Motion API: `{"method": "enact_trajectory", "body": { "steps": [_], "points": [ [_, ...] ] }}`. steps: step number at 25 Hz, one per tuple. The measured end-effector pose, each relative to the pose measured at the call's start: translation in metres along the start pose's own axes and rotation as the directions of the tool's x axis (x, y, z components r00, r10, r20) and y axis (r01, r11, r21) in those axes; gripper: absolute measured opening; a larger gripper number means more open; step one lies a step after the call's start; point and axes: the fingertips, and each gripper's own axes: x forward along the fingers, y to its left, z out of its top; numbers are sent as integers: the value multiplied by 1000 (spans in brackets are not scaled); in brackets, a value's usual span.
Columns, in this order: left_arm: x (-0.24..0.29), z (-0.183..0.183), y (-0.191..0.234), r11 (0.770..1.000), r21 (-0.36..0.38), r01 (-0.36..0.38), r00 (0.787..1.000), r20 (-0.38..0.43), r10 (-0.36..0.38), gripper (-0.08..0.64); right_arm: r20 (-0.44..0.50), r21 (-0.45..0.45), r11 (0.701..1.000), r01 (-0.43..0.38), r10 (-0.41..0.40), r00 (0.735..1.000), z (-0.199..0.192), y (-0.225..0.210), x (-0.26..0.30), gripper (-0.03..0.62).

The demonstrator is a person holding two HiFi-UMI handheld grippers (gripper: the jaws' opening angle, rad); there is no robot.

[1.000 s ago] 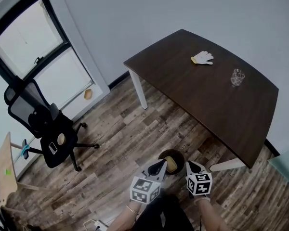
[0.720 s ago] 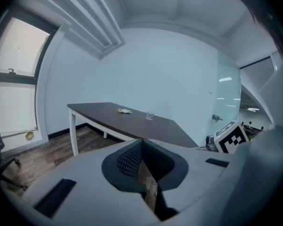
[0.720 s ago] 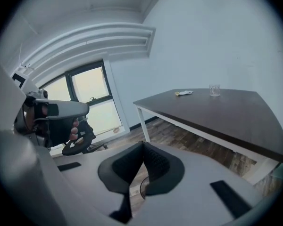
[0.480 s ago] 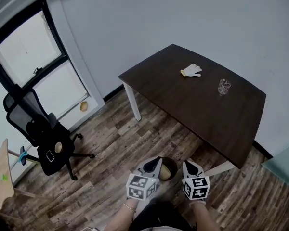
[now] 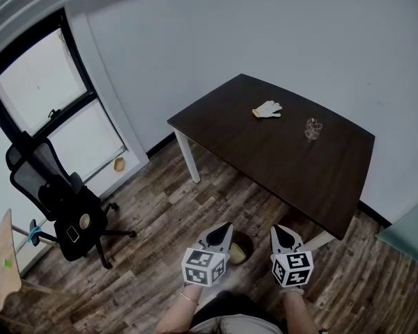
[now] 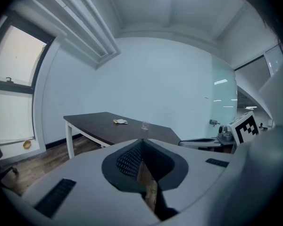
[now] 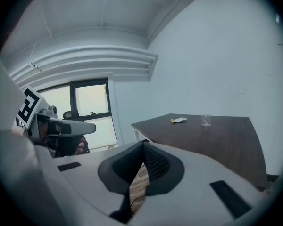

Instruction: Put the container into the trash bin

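Grippers rising: the left gripper (image 5: 223, 231) and right gripper (image 5: 283, 232) are lifting away from the trash bin (image 5: 248, 237) on the floor, the jaws of both closed on nothing. A tan shape, probably the container (image 5: 239, 253), is sitting inside the bin, suggesting the drop is done. Too little of it is showing to judge its long axis.

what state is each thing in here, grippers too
left gripper, fingers shut, empty
right gripper, fingers shut, empty
trash bin, upright, top open, partly hidden behind the left gripper
glass, upright on the table
glove, lying flat on the table
office chair, upright, nobody in it
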Motion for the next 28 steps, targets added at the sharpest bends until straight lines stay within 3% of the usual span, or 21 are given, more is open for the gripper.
{"method": "enact_trajectory", "body": {
  "steps": [14, 28],
  "points": [
    [-22, 17, -20, 1000, 25, 5, 999, 31, -5, 20, 67, -49, 999, -20, 23, 997, 31, 14, -32, 6],
    [-61, 23, -23, 999, 46, 7, 999, 45, -9, 20, 71, -6, 999, -33, 34, 997, 25, 37, -52, 6]
  ]
}}
